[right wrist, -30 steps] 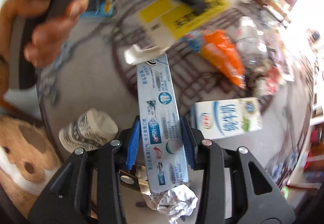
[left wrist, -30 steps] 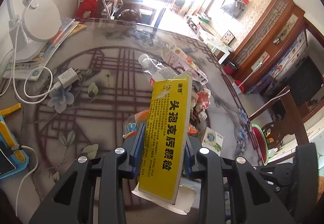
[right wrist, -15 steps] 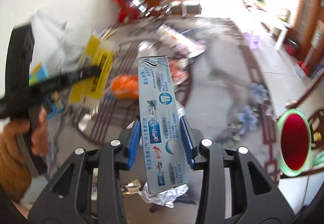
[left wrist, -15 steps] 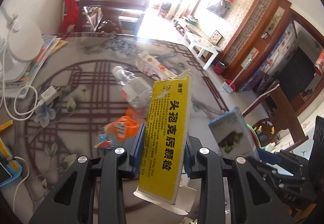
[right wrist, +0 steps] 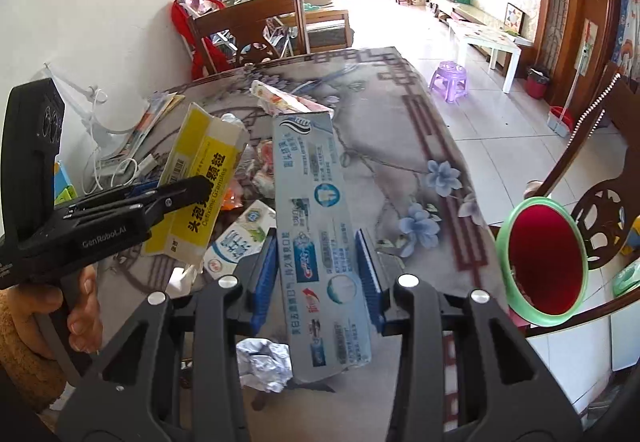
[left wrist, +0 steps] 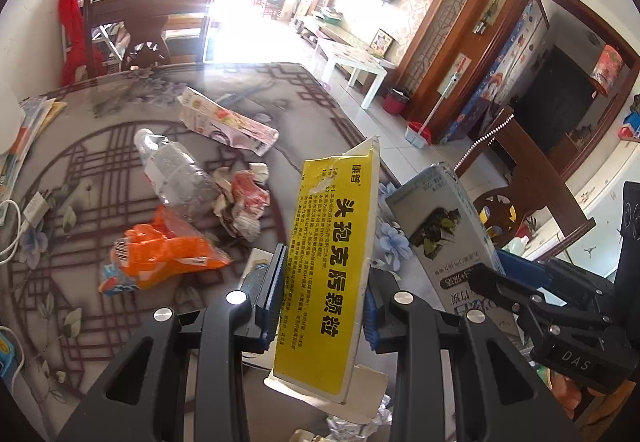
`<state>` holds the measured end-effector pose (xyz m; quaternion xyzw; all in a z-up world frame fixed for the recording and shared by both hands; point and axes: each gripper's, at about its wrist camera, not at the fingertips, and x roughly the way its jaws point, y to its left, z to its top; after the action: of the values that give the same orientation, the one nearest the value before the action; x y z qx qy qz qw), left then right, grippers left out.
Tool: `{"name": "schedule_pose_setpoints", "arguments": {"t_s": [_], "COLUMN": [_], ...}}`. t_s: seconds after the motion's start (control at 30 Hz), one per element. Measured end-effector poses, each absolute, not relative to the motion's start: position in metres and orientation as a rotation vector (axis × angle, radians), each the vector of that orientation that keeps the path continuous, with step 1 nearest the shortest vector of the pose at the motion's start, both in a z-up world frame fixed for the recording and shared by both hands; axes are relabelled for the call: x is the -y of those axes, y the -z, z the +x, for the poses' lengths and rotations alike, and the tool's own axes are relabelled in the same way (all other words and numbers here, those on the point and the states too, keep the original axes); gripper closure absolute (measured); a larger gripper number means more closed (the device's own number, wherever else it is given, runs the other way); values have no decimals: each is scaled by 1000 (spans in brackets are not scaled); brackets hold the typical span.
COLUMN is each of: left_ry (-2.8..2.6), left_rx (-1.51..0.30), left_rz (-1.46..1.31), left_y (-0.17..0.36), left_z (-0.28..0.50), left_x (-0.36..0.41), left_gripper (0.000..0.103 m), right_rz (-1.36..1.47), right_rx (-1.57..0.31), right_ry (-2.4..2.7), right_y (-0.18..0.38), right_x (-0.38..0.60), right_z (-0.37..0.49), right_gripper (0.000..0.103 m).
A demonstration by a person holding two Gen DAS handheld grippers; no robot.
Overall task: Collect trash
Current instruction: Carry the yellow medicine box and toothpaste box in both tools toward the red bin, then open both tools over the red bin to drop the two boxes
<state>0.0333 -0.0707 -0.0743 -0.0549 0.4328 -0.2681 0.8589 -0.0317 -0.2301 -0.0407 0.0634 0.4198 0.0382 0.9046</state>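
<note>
My left gripper (left wrist: 324, 294) is shut on a yellow medicine box (left wrist: 334, 266) and holds it above the table. My right gripper (right wrist: 318, 274) is shut on a light blue toothpaste box (right wrist: 320, 234), also raised. In the right wrist view the left gripper (right wrist: 188, 190) and the yellow box (right wrist: 200, 182) show at left; in the left wrist view the toothpaste box (left wrist: 444, 230) shows at right. A red bin with a green rim (right wrist: 546, 262) stands off the table's right edge. An orange wrapper (left wrist: 168, 250), a clear bottle (left wrist: 176, 174) and crumpled paper (left wrist: 244, 202) lie on the table.
A flat carton (left wrist: 228, 120) lies farther back on the table (right wrist: 384, 114). A milk carton (right wrist: 240, 238) and foil ball (right wrist: 264, 362) lie near me. Cables and magazines (left wrist: 24, 138) are at left. A wooden chair (right wrist: 256, 26) stands behind the table, another chair (right wrist: 604, 226) beside the bin.
Both grippers have lifted and swung right with their boxes. The right wrist view turned from the table's trash towards the red bin, which is now closer at right.
</note>
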Motion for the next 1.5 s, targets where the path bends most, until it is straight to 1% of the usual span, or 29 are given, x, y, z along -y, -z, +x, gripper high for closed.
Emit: {"name": "schedule_pose_setpoints", "arguments": {"t_s": [0.73,1.13,1.27,1.5], "left_ry": [695,675,674,701], "left_rx": [-939,-955,-962,-983], "left_rz": [-14,18,31,60], "left_y": [74,73,74,76], "left_z": [24,14,14,5], "left_x": [218,263,276,309], "left_gripper": [73,73,73,73], "right_rz": [263,322,365,351], "right_rx": [-849,-847,-861,-882], "right_ry": [79,120,167,240], "right_y": [48,55,65,82], "right_x": [378,439,468,507], "right_z": [-65,-73,-75,-66], "right_gripper": [67,67,67,67]}}
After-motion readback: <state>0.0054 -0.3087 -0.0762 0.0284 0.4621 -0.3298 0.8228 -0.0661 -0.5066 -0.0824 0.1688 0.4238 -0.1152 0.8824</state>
